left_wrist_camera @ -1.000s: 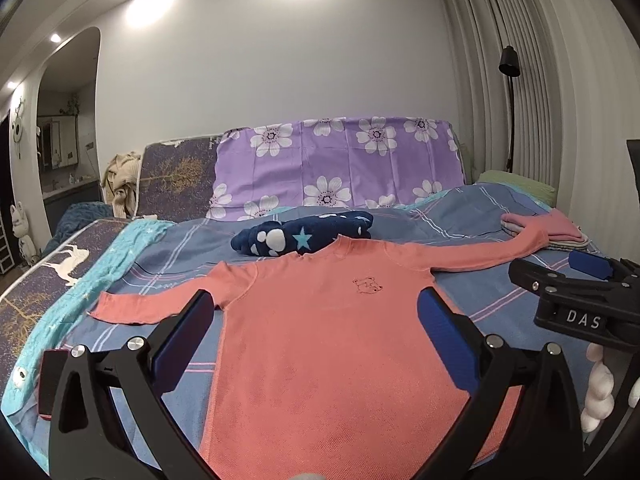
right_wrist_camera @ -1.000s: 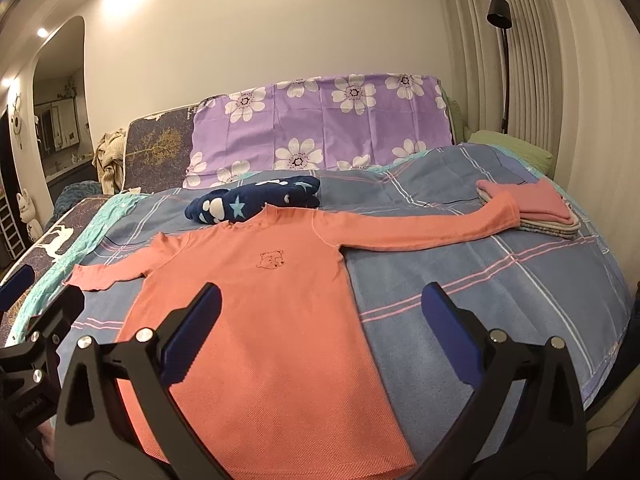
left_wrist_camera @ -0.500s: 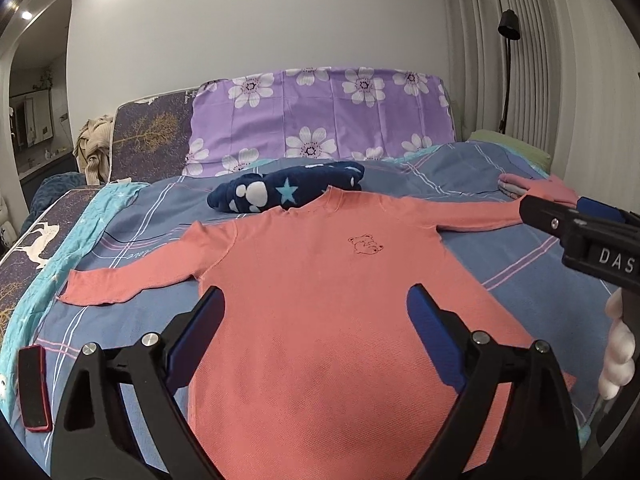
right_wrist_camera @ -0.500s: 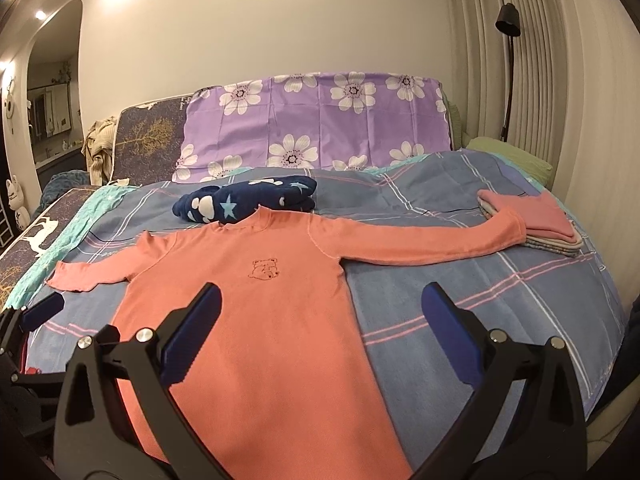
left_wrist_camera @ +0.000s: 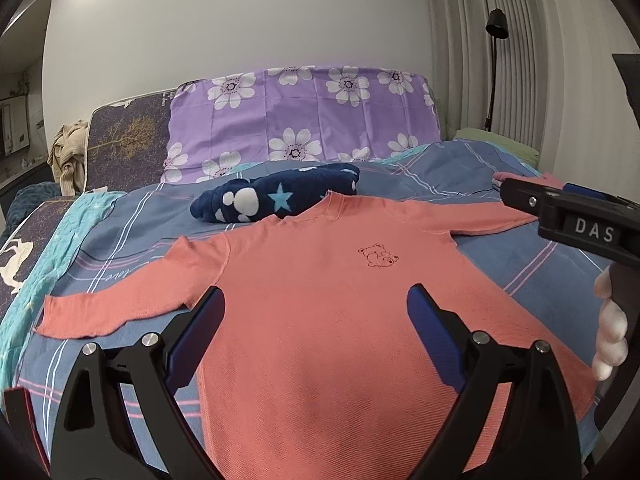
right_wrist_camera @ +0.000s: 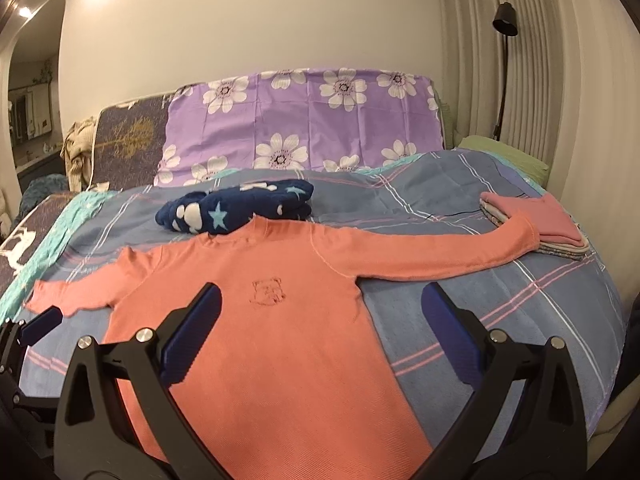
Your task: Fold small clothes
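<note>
1. A salmon long-sleeved shirt (left_wrist_camera: 332,312) lies flat, front up, across the middle of the bed (left_wrist_camera: 520,264), both sleeves spread wide.
2. Left gripper (left_wrist_camera: 316,320) hovers over the shirt's lower body at the bottom of the frame, jaws released and holding nothing.
3. Right gripper (right_wrist_camera: 320,316) hangs over the shirt's right side, jaws likewise spread wide and empty.
4. A navy star-print bundle (right_wrist_camera: 236,208) touches the collar; the right cuff rests on a folded stack (right_wrist_camera: 536,224) at the frame's right.
</note>
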`<act>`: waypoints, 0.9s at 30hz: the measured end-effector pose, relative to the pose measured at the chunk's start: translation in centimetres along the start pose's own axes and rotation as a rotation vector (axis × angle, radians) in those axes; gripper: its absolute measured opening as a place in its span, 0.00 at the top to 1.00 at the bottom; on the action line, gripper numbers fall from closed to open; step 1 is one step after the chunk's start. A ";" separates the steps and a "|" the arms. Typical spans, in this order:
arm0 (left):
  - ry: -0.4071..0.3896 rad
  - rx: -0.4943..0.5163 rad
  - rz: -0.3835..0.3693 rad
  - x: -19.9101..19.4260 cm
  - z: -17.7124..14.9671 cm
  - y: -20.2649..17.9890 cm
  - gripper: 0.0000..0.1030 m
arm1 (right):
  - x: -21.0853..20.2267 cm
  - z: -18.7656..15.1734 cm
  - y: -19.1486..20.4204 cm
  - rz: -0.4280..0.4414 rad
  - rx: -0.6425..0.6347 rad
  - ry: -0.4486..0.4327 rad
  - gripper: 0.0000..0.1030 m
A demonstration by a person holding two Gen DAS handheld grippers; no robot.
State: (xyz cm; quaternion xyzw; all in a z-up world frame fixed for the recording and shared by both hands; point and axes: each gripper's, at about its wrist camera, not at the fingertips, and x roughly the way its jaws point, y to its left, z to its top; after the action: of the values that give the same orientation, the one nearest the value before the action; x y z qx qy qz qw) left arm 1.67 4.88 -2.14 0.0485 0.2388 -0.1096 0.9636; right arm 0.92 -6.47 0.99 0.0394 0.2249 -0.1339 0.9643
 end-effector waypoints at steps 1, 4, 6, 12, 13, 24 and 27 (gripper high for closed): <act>-0.020 0.001 -0.014 -0.1 0.2 0.3 0.10 | 0.1 0.0 0.2 -0.005 0.004 0.000 0.02; -0.077 0.015 -0.031 -0.3 0.9 0.8 0.09 | 0.3 0.0 0.4 -0.011 0.023 0.023 0.02; -0.078 0.018 -0.038 -0.1 1.2 0.8 0.09 | 0.1 -0.2 0.8 -0.013 0.016 0.040 0.02; 0.019 -0.004 -0.094 0.4 1.0 0.2 0.13 | -0.4 0.1 1.4 -0.003 0.001 0.054 0.02; 0.018 -0.006 -0.088 0.2 0.9 0.2 0.13 | -0.6 0.1 1.4 0.000 -0.001 0.048 0.02; 0.037 -0.094 0.019 -1.2 -0.9 1.5 0.17 | 0.4 -0.3 1.9 0.099 -0.042 0.146 0.02; 0.068 -0.139 0.058 -0.9 -1.1 2.3 0.17 | 1.5 -1.0 2.5 0.135 -0.081 0.199 0.02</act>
State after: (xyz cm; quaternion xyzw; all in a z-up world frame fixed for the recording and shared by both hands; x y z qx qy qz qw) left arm 0.94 7.40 -2.58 -0.0079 0.2770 -0.0632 0.9588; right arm 2.44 -4.29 -0.52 0.0285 0.3216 -0.0546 0.9449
